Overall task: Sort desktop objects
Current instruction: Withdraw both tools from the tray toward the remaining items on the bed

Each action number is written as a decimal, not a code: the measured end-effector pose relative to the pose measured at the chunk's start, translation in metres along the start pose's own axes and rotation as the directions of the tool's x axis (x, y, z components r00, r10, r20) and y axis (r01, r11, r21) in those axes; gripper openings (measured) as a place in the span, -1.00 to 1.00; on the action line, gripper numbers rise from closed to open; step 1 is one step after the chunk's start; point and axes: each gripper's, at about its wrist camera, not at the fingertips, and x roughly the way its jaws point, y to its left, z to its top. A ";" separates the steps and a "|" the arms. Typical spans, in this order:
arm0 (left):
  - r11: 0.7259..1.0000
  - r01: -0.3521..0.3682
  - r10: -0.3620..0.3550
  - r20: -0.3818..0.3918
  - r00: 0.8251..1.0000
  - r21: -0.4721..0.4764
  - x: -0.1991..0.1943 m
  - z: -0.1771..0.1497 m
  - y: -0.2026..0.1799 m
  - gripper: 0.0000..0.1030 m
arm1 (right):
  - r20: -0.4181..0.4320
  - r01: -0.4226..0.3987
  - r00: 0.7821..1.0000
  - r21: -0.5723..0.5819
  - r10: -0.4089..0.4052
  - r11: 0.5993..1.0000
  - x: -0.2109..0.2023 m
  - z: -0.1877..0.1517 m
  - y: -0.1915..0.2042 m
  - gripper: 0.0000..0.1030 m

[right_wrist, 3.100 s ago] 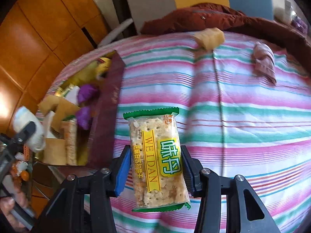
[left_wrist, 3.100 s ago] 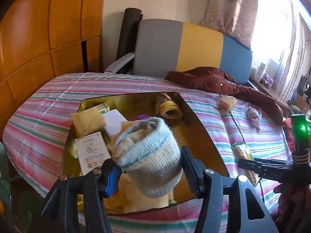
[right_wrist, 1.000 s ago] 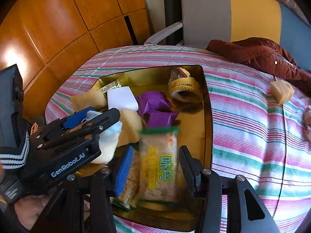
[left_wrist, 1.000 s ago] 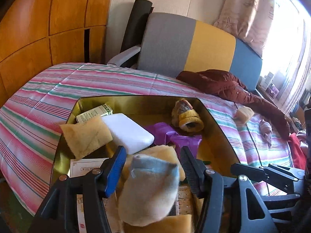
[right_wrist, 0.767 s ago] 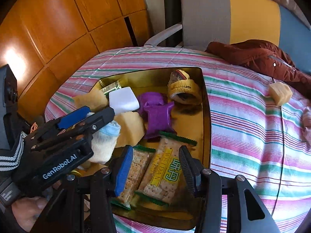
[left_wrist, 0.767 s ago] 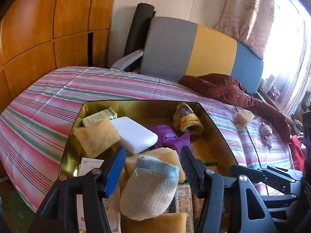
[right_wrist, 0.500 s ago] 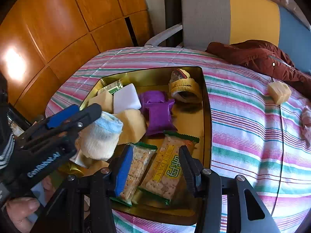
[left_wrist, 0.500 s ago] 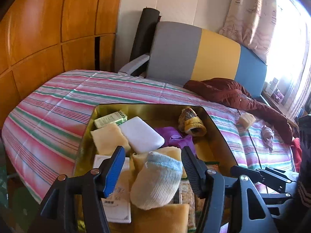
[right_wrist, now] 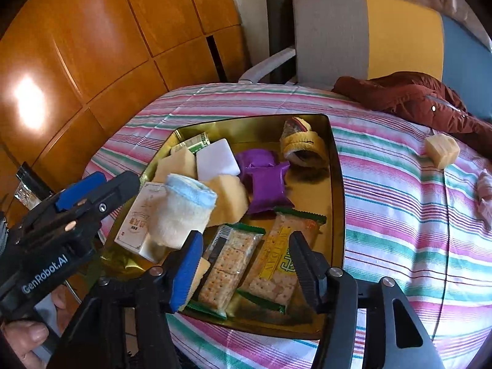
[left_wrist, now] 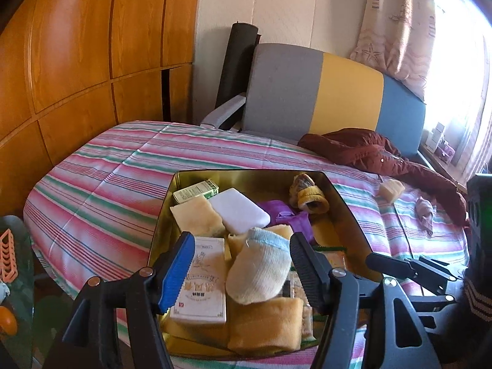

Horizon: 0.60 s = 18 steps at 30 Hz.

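A gold tin (left_wrist: 344, 203) (right_wrist: 336, 166) on the striped table holds snacks, sponges and boxes. A cream sock with a blue cuff (left_wrist: 261, 267) (right_wrist: 183, 210) lies in the tin on the pile. My left gripper (left_wrist: 241, 269) is open above it, jaws wide on either side, not touching. My right gripper (right_wrist: 246, 264) is open and empty over two cracker packs (right_wrist: 276, 264) that lie in the tin's near end. A yellow sponge cube (right_wrist: 441, 150) (left_wrist: 390, 189) and a pink cloth (left_wrist: 426, 212) lie loose on the table to the right.
The tin also holds a white pad (right_wrist: 216, 156), purple packets (right_wrist: 266, 181), a yellow slipper (right_wrist: 303, 146) and a white box (left_wrist: 203, 279). A maroon jacket (left_wrist: 369, 153) lies at the table's far right. A chair (left_wrist: 307, 92) stands behind. Wood panels stand at the left.
My left gripper let go of the sock and it now rests in the tin. My right gripper released the cracker pack into the tin and both grippers have drawn back a little.
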 end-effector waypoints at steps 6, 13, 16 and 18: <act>1.000 0.009 -0.009 0.001 1.000 0.012 -0.010 -0.005 -0.006 0.27 | 0.011 0.007 1.000 -0.003 -0.007 1.000 -0.006 -0.005 0.002 0.22; 0.999 0.016 -0.016 0.006 1.000 0.030 -0.021 -0.009 -0.013 0.27 | 0.033 0.023 0.999 -0.005 -0.023 1.000 -0.016 -0.009 0.001 0.27; 0.999 0.024 -0.024 0.006 1.000 0.036 -0.023 -0.010 -0.016 0.27 | 0.041 0.033 0.999 -0.001 -0.033 0.999 -0.019 -0.012 -0.002 0.31; 0.999 0.030 -0.030 0.007 1.000 0.043 -0.025 -0.010 -0.020 0.27 | 0.044 0.045 0.998 0.004 -0.045 0.999 -0.022 -0.013 -0.006 0.33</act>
